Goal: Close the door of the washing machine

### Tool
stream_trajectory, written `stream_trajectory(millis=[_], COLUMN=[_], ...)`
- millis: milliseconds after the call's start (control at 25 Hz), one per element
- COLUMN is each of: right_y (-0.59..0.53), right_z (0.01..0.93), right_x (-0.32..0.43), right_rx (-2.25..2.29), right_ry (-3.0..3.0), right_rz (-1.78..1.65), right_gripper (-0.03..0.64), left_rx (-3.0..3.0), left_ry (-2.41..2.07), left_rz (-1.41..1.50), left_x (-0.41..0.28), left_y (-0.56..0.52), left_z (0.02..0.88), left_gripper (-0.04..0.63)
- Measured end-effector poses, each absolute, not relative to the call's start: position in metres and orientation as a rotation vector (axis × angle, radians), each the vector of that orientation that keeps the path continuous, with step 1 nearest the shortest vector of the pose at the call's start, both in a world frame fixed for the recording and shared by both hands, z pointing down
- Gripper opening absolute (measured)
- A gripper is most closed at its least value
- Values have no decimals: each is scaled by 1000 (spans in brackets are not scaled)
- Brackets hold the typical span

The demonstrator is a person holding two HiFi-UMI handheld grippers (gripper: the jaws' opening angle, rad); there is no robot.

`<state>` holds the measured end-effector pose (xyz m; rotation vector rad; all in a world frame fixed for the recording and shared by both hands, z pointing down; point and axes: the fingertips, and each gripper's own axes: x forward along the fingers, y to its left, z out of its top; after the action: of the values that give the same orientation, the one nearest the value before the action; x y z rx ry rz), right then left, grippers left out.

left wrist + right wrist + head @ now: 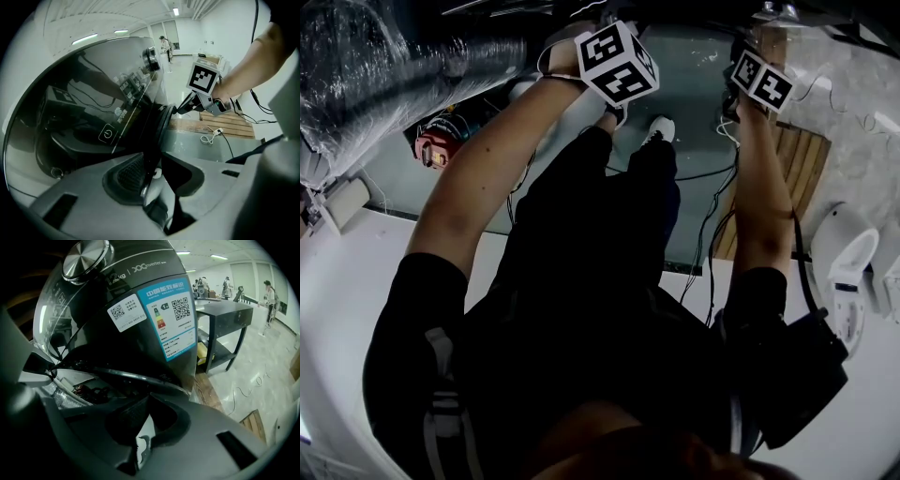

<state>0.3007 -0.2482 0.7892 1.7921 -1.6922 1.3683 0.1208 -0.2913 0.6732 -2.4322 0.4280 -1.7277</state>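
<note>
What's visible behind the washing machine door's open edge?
Behind the door, dark wires and a pale panel show; anything deeper is covered by the door.

**Washing machine** (140, 287): a dark, glossy, rounded shell. In the right gripper view a ribbed silver knob (86, 258) sits at its upper left. Below the knob are a white QR sticker (125, 312) and a blue-framed energy label (171, 317). In the left gripper view the shell runs away from the camera and carries a white power symbol (108, 133) and rows of small print.

**Door** (159, 129): seen edge-on as a thick black rim along the shell's right edge. In the right gripper view it arcs below the label, and a gap under it shows cables (86, 391). It appears not fully closed.
</note>
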Motion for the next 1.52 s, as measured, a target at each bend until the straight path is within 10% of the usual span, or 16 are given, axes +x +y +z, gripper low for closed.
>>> stream_trajectory(millis=[1520], right_y=[-255], right_z=[604], right_x=[297], right_rx=[1736], right_ry=[-1969], right_rz=[963], right_gripper=[5], left_rx=[-2671], left_ry=[911], left_rz=[-1488], left_x=[80], left_y=[-290], left_z=[553], left_gripper=[123])
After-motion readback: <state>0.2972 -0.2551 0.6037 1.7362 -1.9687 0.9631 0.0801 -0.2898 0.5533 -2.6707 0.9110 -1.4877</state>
